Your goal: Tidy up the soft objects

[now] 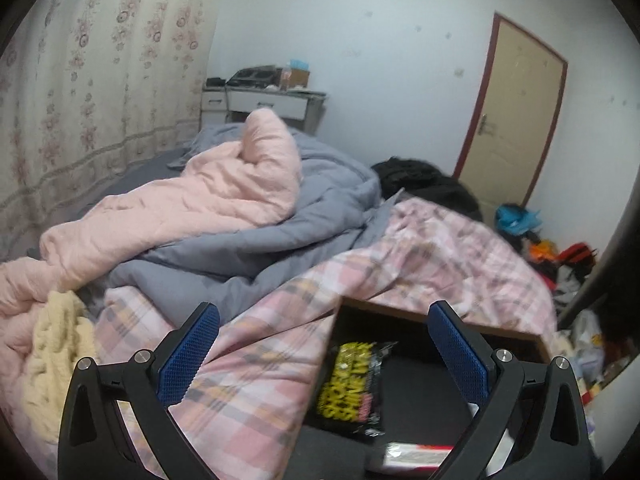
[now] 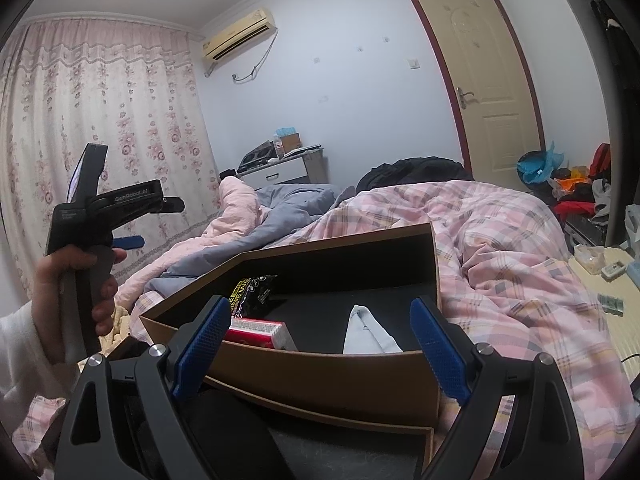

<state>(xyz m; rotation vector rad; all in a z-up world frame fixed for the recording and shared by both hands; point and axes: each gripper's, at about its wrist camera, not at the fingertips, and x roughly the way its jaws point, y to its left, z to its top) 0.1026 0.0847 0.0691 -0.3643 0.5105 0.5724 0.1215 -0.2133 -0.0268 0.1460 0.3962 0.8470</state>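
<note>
Between the jaws, a brown cardboard box point(image 2: 320, 376) with a matt black lining holds a glossy plastic snack packet point(image 1: 354, 388). Beyond lies a soft, crumpled plaid cloth quilt point(image 1: 420, 256). Finger pads point(image 2: 202, 344) are blue, knurled rubber.

Open left gripper point(image 1: 324, 344) hovers over plaid quilt point(image 1: 420, 248) and box point(image 1: 440, 320).

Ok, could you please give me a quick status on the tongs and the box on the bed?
Left tongs open, empty. Right tongs open, empty, at the box. Box holds snack packet, red pack, pale folded cloth. Cream knit still outside.
</note>
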